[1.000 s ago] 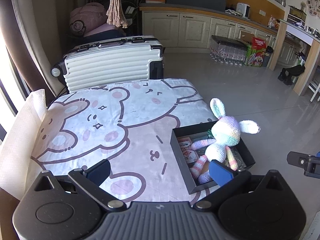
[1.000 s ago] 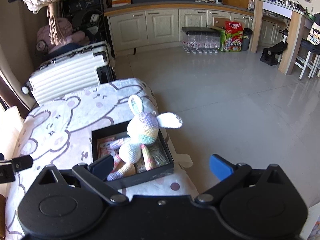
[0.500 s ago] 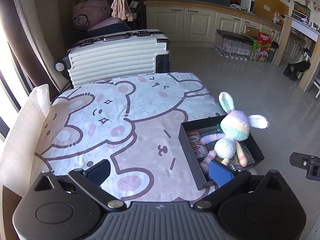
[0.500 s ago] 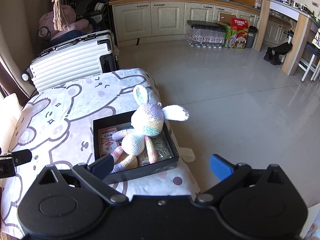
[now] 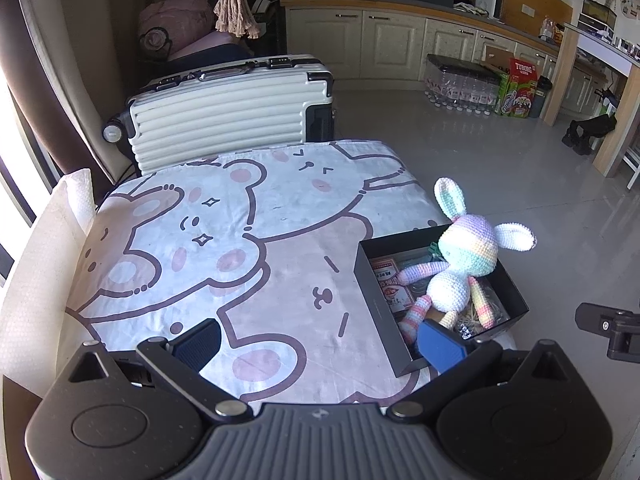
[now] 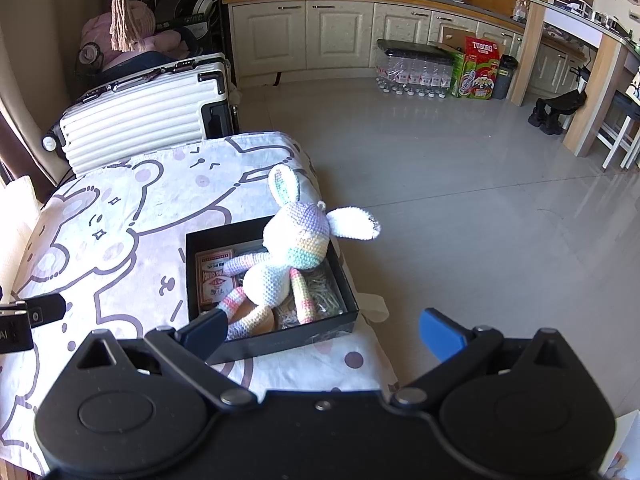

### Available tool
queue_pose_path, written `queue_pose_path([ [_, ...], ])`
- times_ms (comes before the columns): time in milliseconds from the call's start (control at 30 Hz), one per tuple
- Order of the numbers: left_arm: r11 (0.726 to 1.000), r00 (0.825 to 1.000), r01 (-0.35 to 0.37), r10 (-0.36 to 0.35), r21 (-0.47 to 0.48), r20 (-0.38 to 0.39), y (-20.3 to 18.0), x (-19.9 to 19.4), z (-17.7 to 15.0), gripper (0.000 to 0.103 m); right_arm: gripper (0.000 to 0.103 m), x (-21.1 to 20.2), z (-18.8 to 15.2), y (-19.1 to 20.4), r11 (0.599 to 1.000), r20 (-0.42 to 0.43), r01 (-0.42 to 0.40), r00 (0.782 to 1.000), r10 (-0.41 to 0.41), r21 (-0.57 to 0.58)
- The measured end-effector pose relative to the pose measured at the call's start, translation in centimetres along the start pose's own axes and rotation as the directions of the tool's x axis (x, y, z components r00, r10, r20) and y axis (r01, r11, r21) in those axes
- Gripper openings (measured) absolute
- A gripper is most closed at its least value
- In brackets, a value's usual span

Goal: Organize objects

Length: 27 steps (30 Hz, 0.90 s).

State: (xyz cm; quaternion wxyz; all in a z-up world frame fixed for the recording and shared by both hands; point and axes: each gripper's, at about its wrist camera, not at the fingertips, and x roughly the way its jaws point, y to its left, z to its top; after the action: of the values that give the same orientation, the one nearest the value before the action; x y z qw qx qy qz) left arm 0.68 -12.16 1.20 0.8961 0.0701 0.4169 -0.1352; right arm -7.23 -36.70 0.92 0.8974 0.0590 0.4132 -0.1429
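Currently both grippers hang above the near edge of a tabletop [image 5: 280, 216] covered by a cloth printed with cartoon bears. Left gripper [image 5: 320, 338]: jaws spread wide, nothing between them; its right blue pad overlaps the near left corner of the black box [image 5: 378, 304] in its own view, contact cannot be told. Right gripper [image 6: 322, 332]: also wide open and empty, left pad in front of the box's near wall, right pad out over the floor [image 6: 480, 220].

Black box sits at the right near corner of the tabletop, open-topped, shallow. Crochet bunny [image 6: 290, 256] lies inside it, pastel rainbow head toward the far right corner, one ear upright, the other sticking out sideways past the box rim. White body in the middle of the box; striped arms and legs trail toward the near wall. Under the bunny, at the left of the box, a red card pack [image 6: 214, 280]. At the right, what looks like a clear bag of paper clips [image 6: 324, 288], partly hidden by a leg.

Beyond the far edge of the tabletop, a white ribbed suitcase [image 5: 224, 116] lies on its side. Farther right, on the floor by the cabinets, a pack of water bottles [image 6: 412, 70] and a Tuborg carton [image 6: 478, 68].
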Motion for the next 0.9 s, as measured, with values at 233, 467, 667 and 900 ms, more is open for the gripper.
queue_pose_path([
  [233, 1.0, 1.0, 0.0, 0.0, 0.001, -0.001, -0.07, 0.03, -0.01, 0.103, 0.103, 0.06, 0.03, -0.12, 1.0, -0.002, 0.003, 1.0, -0.003, 0.0],
  [467, 1.0, 1.0, 0.006, -0.006, 0.006, 0.0, -0.31, 0.12, -0.04, 0.103, 0.103, 0.06, 0.03, -0.11, 1.0, -0.003, 0.003, 1.0, -0.003, 0.001],
  [667, 1.0, 1.0, 0.015, -0.015, 0.004, 0.0, -0.35, 0.19, -0.02, 0.103, 0.103, 0.13, -0.07, -0.22, 1.0, -0.005, 0.005, 1.0, -0.005, 0.004],
  [900, 1.0, 1.0, 0.018, -0.018, 0.006, -0.003, -0.52, 0.26, 0.0, 0.103, 0.103, 0.18, -0.22, -0.26, 1.0, -0.005, 0.001, 1.0, -0.001, -0.001],
])
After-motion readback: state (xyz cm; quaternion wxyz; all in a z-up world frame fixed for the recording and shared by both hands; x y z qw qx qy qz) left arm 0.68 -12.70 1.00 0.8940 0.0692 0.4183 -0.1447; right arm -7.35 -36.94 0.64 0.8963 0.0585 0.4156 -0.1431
